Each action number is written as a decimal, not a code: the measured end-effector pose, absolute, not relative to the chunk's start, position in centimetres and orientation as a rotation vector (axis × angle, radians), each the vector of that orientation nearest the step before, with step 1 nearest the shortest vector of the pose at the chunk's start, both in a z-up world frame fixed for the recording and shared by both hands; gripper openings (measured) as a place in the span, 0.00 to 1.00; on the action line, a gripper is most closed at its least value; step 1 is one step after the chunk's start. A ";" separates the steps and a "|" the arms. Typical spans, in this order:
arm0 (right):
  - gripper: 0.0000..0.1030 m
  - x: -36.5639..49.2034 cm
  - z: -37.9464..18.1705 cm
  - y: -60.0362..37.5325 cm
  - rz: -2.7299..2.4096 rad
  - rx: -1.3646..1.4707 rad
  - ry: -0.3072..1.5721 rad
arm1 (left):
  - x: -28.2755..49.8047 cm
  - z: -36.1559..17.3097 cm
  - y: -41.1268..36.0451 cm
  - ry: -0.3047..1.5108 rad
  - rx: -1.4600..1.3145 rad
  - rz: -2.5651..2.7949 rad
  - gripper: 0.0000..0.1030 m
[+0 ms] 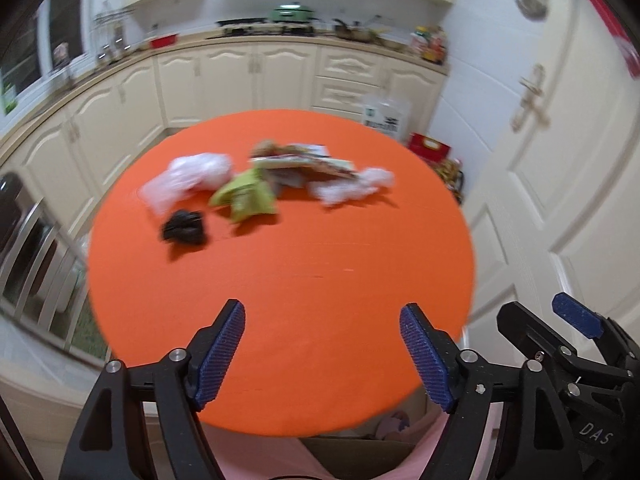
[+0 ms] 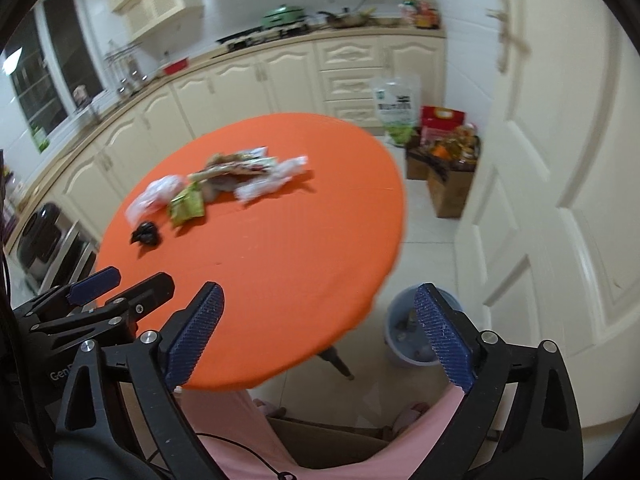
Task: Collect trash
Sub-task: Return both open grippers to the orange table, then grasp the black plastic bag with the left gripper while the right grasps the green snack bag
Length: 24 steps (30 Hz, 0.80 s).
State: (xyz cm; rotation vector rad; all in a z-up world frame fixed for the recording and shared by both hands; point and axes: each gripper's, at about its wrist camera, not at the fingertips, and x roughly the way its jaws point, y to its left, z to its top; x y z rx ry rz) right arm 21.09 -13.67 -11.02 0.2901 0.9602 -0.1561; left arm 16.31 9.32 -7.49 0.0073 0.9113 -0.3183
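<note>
Left wrist view: my left gripper (image 1: 322,354) hangs over the near edge of the round orange table (image 1: 280,300), jaws apart and empty; the trash sits well beyond them — clear plastic bag (image 1: 186,180), green wrapper (image 1: 246,196), black scrap (image 1: 185,227), printed wrappers (image 1: 304,162), another crumpled plastic (image 1: 352,186).

Right wrist view: my right gripper (image 2: 318,336) is spread wide, nothing between its jaws, above the table's edge; a grey bin (image 2: 404,338) stands on the floor beside the table, some bits inside.
</note>
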 end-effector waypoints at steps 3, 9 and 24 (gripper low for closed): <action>0.94 22.8 -11.4 -11.5 -0.113 0.269 0.978 | 17.2 -7.6 12.1 0.922 -0.040 -0.261 0.76; 0.94 25.1 -12.9 -8.7 -0.076 0.227 1.030 | 21.2 -8.8 16.3 0.982 -0.126 -0.152 0.76; 0.94 32.9 -18.1 -7.2 -0.026 0.232 1.152 | 31.9 -12.6 17.5 1.092 -0.144 -0.095 0.76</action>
